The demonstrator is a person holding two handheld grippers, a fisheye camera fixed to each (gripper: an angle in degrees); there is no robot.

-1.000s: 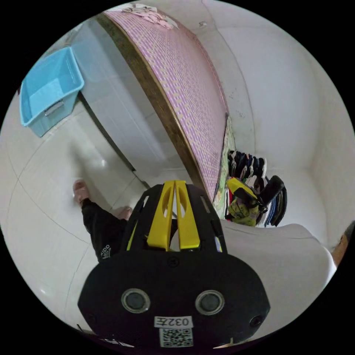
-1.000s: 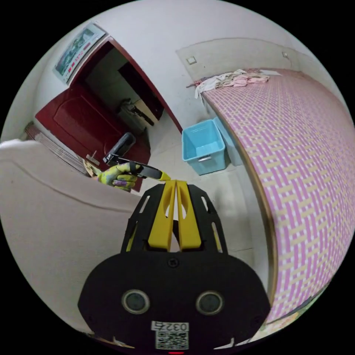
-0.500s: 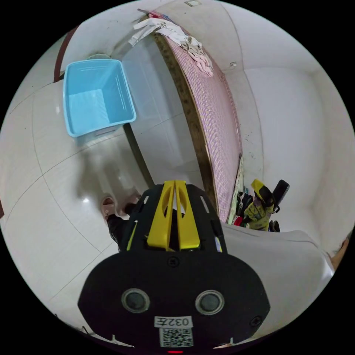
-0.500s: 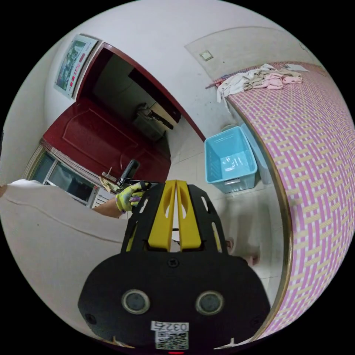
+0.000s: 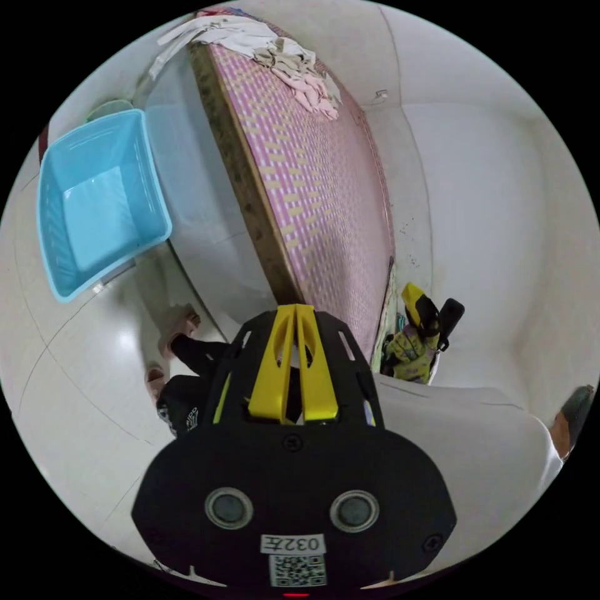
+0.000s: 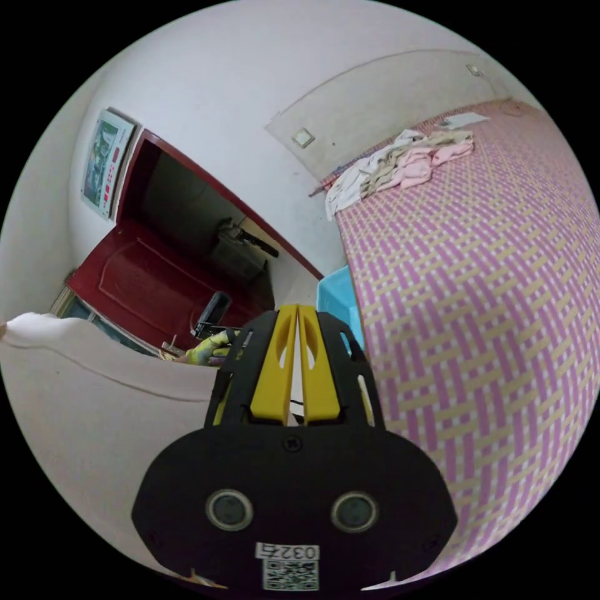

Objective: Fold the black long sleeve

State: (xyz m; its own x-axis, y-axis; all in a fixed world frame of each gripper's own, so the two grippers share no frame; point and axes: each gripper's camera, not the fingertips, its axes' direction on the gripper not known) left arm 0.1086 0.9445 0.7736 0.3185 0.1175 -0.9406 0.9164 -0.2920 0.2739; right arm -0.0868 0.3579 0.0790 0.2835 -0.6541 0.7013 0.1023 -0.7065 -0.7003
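My left gripper (image 5: 295, 310) is held shut, its yellow jaws together with nothing between them, above the floor beside the bed's wooden edge (image 5: 250, 187). My right gripper (image 6: 297, 310) is shut too and grips nothing; it hangs over the near side of the pink woven bed mat (image 6: 475, 325). A pile of light clothes (image 6: 400, 165) lies at the far end of the bed, also seen as the pile of light clothes (image 5: 281, 56) in the left gripper view. Each gripper appears in the other's view, held by a gloved hand (image 5: 409, 359) (image 6: 209, 350).
A blue plastic bin (image 5: 94, 200) stands on the tiled floor by the bed, its corner (image 6: 334, 300) in the right gripper view. The person's white shirt (image 5: 475, 431), black trousers (image 5: 187, 387) and slippers (image 5: 181, 325) are close. A red door (image 6: 144, 281) stands open behind.
Both views have swung with the hands: the right gripper view now looks over the bed mat instead of the floor and bin. Both grippers' jaws have stayed shut.
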